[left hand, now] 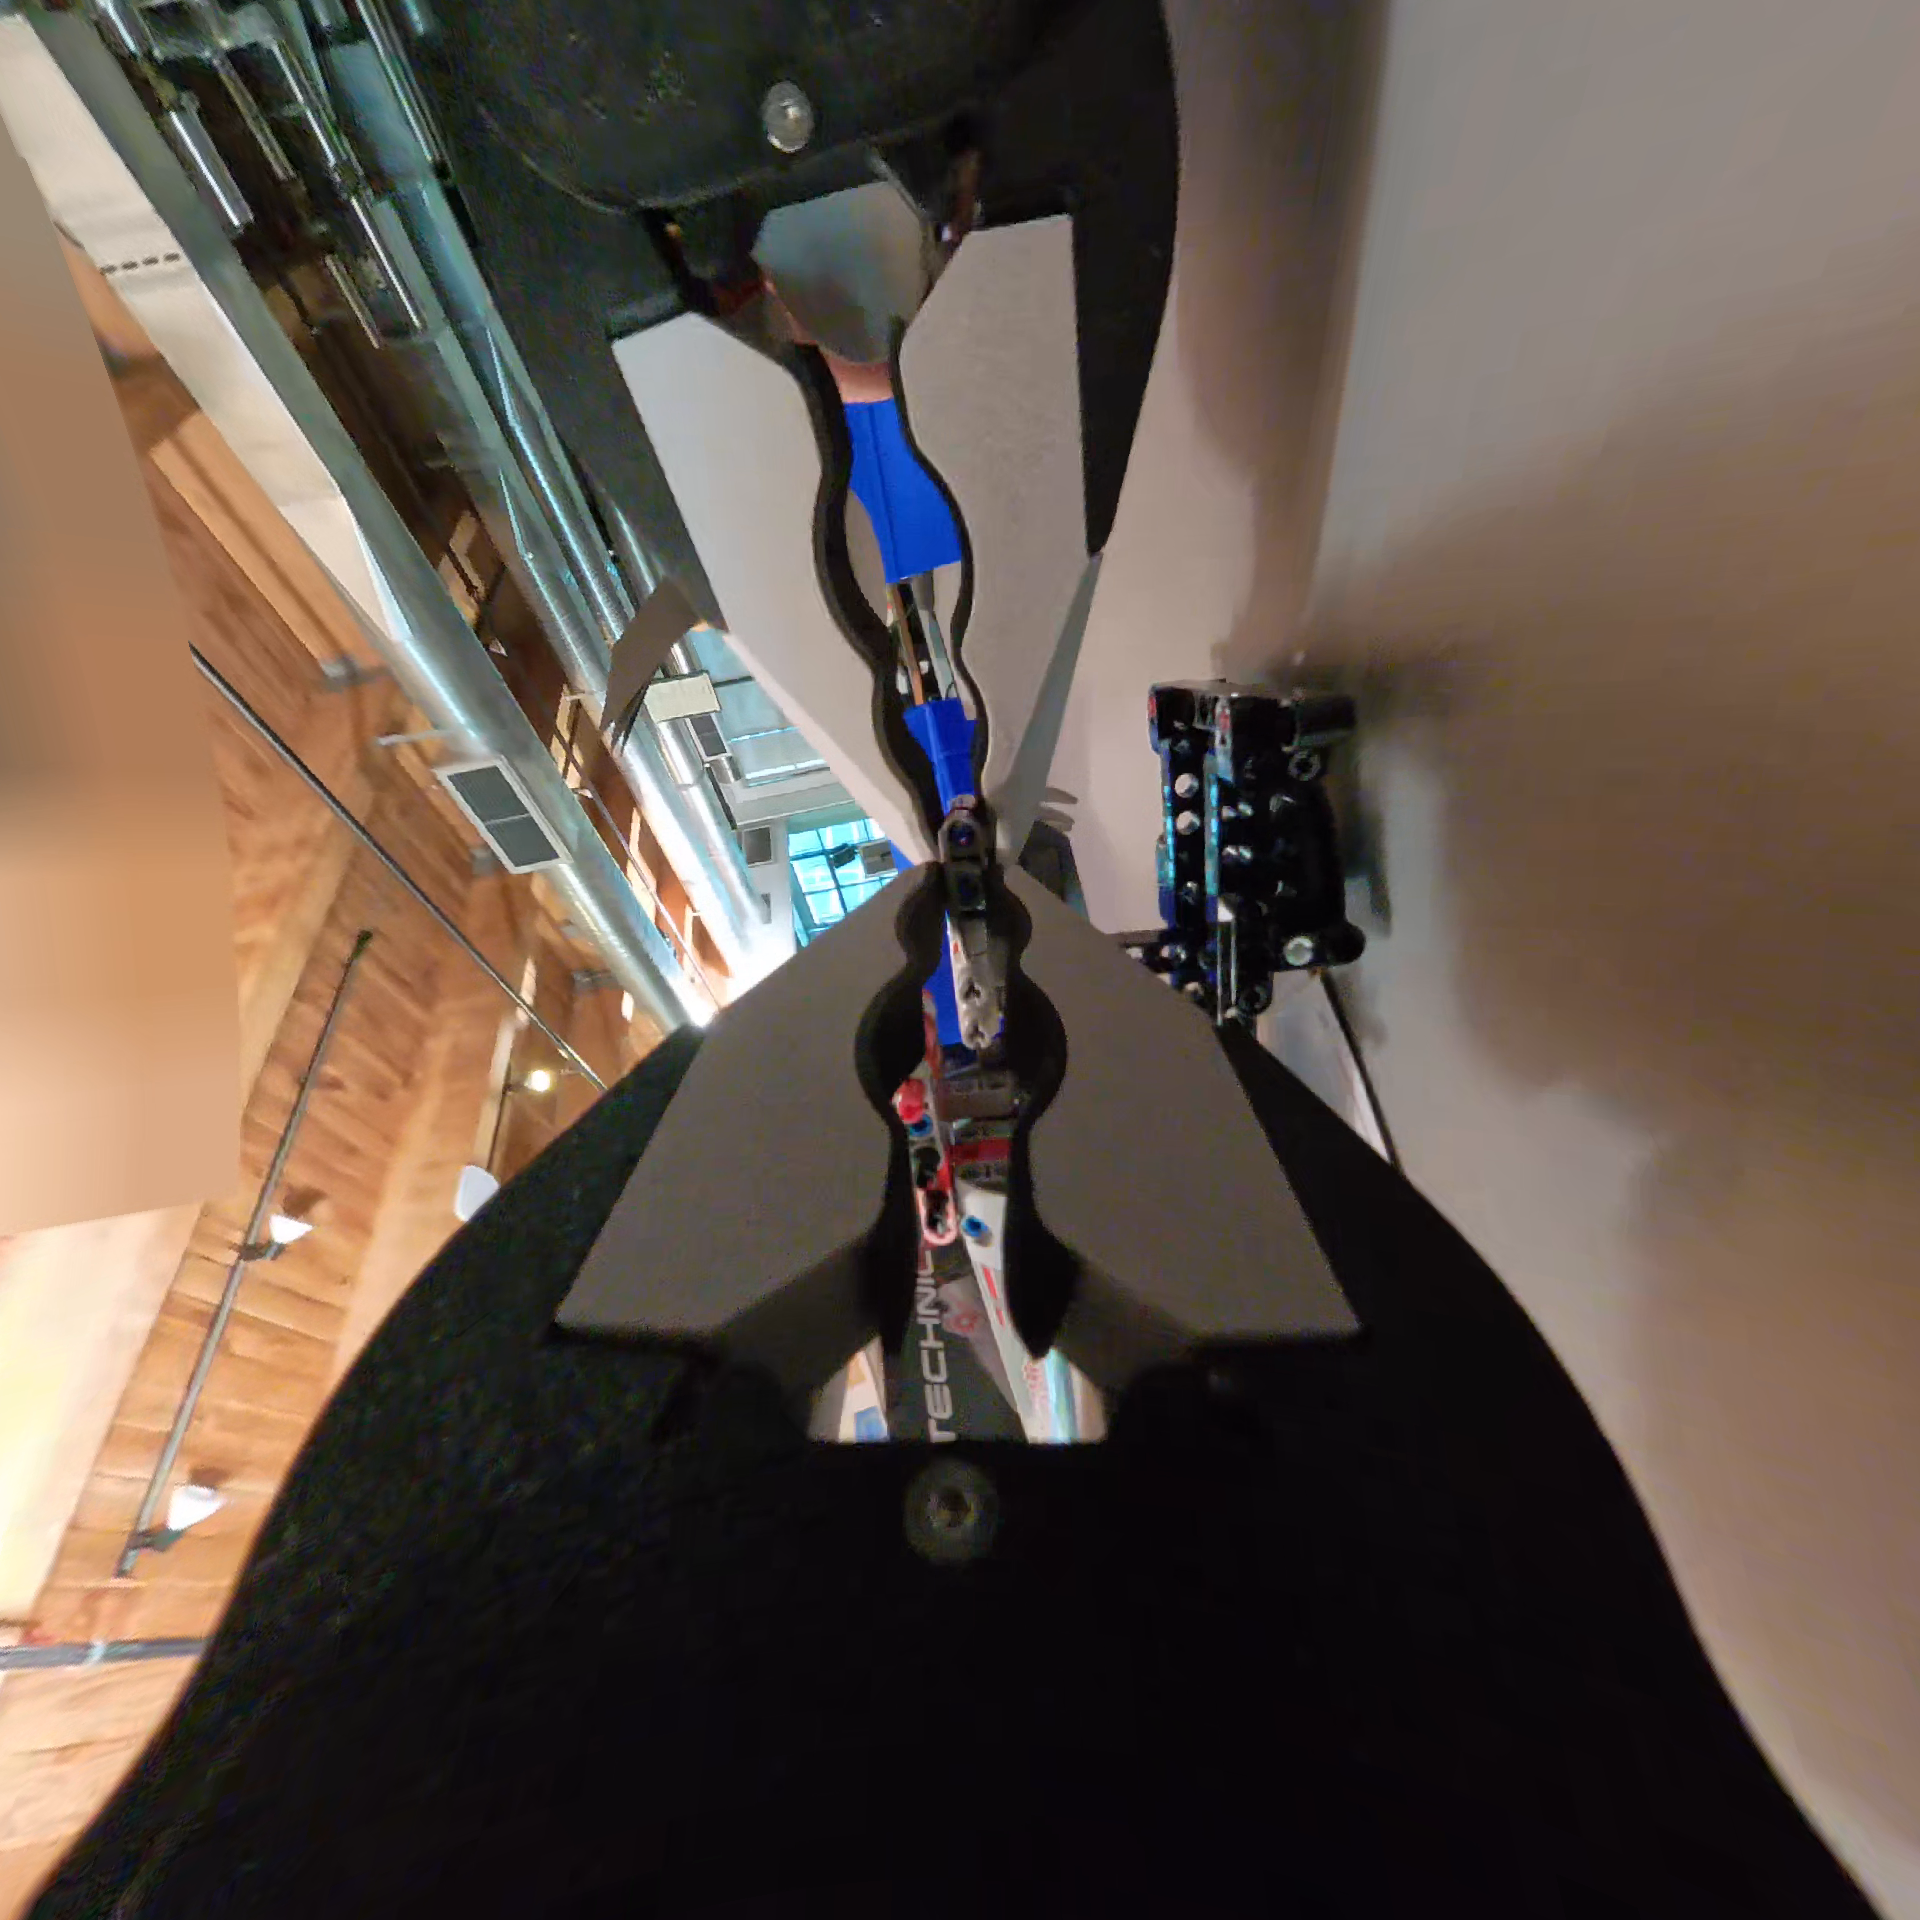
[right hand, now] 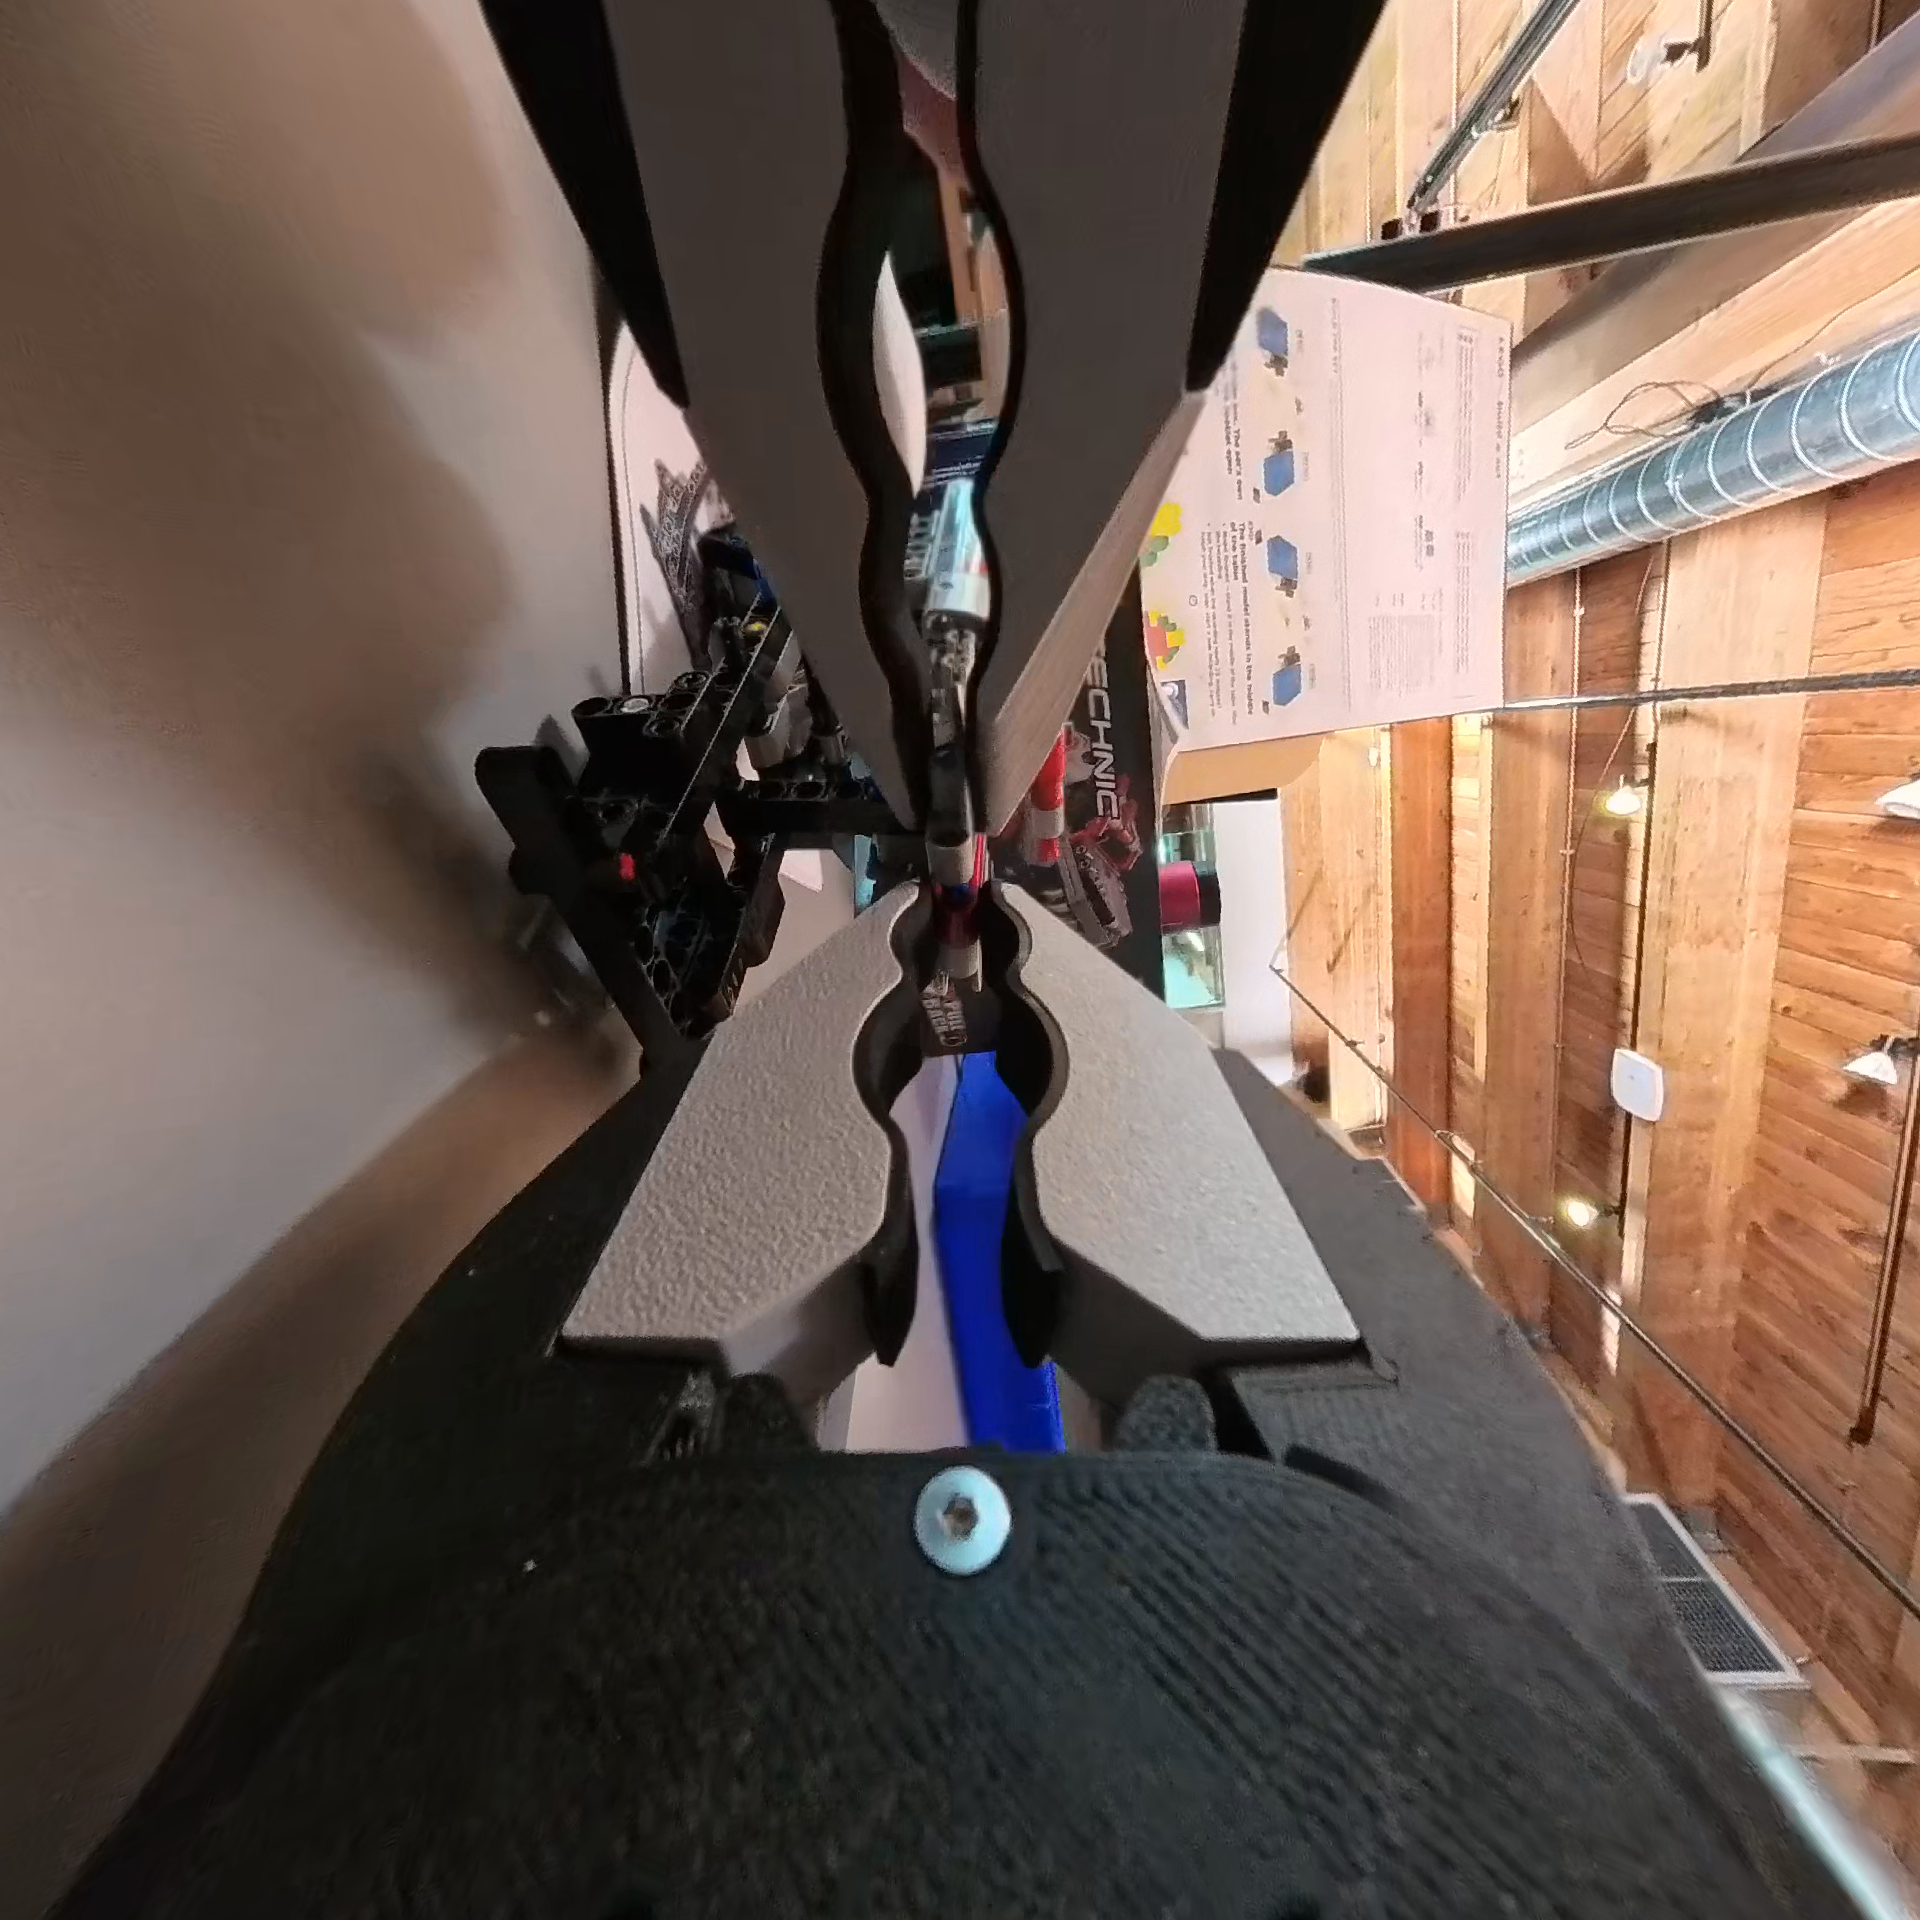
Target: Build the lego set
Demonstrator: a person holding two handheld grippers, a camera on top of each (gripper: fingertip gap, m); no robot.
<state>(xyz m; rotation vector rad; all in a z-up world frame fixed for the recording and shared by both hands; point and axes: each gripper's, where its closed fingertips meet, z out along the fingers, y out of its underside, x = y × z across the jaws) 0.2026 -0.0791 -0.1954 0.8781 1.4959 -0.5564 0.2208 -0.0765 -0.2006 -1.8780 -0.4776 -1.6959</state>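
Between tool tips, slim black-grey lego piece point(left hand: 968, 914)

The left hand-held gripper point(left hand: 966, 883) has a black, grainy printed body with a dark recessed screw point(left hand: 949, 1509) on its midline. Its fingers point(left hand: 769, 1132) are matte grey wedges with wavy black inner edges. The right hand-held gripper point(right hand: 951, 883) is alike, with lighter textured fingers point(right hand: 769, 1174) and a silver screw point(right hand: 962, 1522).

Two grippers are meeting tip to tip: left gripper point(left hand: 961, 904) and right gripper point(right hand: 951, 883). One small lego piece point(left hand: 964, 883) is sitting between their tips. One black lego assembly point(left hand: 1252, 842) is lying just beside them. One printed sheet point(right hand: 1351, 520) is hanging beyond.
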